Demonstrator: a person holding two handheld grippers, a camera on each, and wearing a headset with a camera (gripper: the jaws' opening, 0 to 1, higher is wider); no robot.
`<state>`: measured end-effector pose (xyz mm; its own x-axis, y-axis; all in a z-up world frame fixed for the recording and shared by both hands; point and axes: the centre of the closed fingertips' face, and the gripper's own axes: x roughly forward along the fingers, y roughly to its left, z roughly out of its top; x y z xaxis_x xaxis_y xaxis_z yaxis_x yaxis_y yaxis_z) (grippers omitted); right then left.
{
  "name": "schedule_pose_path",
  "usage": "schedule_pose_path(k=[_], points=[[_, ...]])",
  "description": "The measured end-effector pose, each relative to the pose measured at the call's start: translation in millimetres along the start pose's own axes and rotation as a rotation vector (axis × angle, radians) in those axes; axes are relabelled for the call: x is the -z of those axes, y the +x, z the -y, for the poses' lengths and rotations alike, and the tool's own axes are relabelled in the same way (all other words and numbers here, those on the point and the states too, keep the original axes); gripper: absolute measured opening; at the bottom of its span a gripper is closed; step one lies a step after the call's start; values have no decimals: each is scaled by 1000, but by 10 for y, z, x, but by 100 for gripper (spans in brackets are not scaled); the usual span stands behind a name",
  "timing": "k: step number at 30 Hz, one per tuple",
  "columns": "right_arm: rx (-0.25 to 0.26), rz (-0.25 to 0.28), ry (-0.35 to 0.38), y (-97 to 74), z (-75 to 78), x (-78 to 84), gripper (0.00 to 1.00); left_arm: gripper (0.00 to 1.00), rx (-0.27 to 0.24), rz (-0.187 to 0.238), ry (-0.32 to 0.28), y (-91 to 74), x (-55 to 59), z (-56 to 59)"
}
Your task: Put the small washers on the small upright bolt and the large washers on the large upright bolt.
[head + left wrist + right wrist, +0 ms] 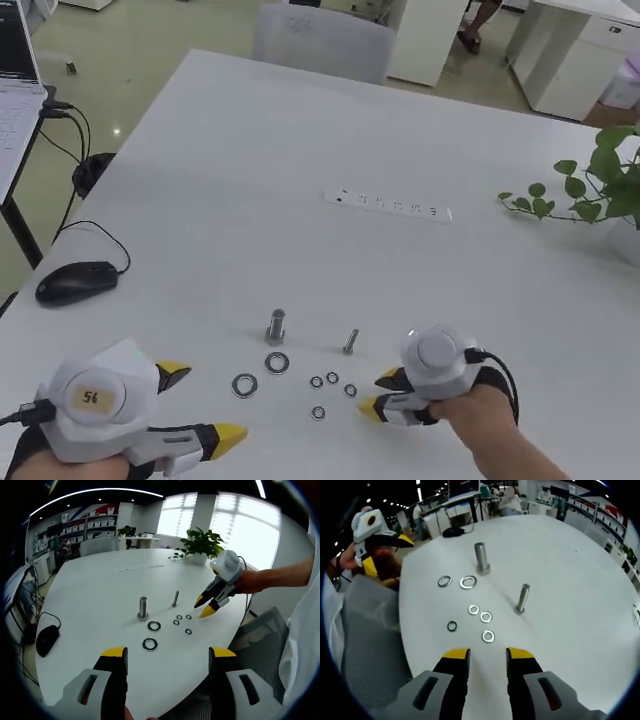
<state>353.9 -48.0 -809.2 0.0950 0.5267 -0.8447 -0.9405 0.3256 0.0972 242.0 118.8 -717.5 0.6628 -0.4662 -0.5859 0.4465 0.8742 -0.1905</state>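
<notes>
Head view: the left gripper (205, 405) sits low at the near-left edge of the white table (250, 180), gripped from behind by a hand, with its yellow-tipped jaws pointing right toward the hardware. Its jaws stand wide apart and hold nothing. The right gripper (378, 393) comes in from the lower right on a bare forearm, turned so its jaws point left at the loose washers. Those jaws are parted by a narrower gap and are also empty; their tips hover just beside the nearest small washer, not touching it.

Two bolts stand upright on their heads near the table's middle: the large bolt (276, 325) to the left and the small bolt (351, 342) to its right, apart from each other. Neither carries a washer.

Two large washers (277, 362) lie flat just in front of the large bolt, one beside its base and the other a little nearer and to the left. Four small washers (332, 377) lie flat in a loose cluster in front of the small bolt — in the right gripper view one of them looks darker than the other three.

Farther back lies a white power strip (388, 205), with a black mouse (77, 282) at the left edge and a leafy plant (600, 185) at the right.
</notes>
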Motion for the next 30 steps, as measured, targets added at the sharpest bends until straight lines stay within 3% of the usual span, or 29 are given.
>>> schedule_pose_path(k=[9, 13, 14, 17, 23, 29, 30], points=[[-18, -59, -53, 171, -7, -11, 26, 65, -19, 5, -21, -46, 25, -26], [-22, -46, -73, 190, 0, -54, 23, 65, -23, 5, -29, -49, 41, -35], [-16, -46, -86, 199, 0, -61, 22, 65, -23, 5, -30, -45, 43, -33], [-4, -90, -217, 200, 0, -44, 21, 65, -19, 4, -29, -27, 46, -16], [-20, -118, -248, 211, -11, -51, 21, 64, -7, 5, -23, 17, 22, 24], [-31, -154, -324, 220, -53, -53, 17, 64, 3, 7, -17, 50, 10, 49], [-37, -163, -365, 223, -67, -56, 16, 64, 5, 8, -17, 56, 6, 60]])
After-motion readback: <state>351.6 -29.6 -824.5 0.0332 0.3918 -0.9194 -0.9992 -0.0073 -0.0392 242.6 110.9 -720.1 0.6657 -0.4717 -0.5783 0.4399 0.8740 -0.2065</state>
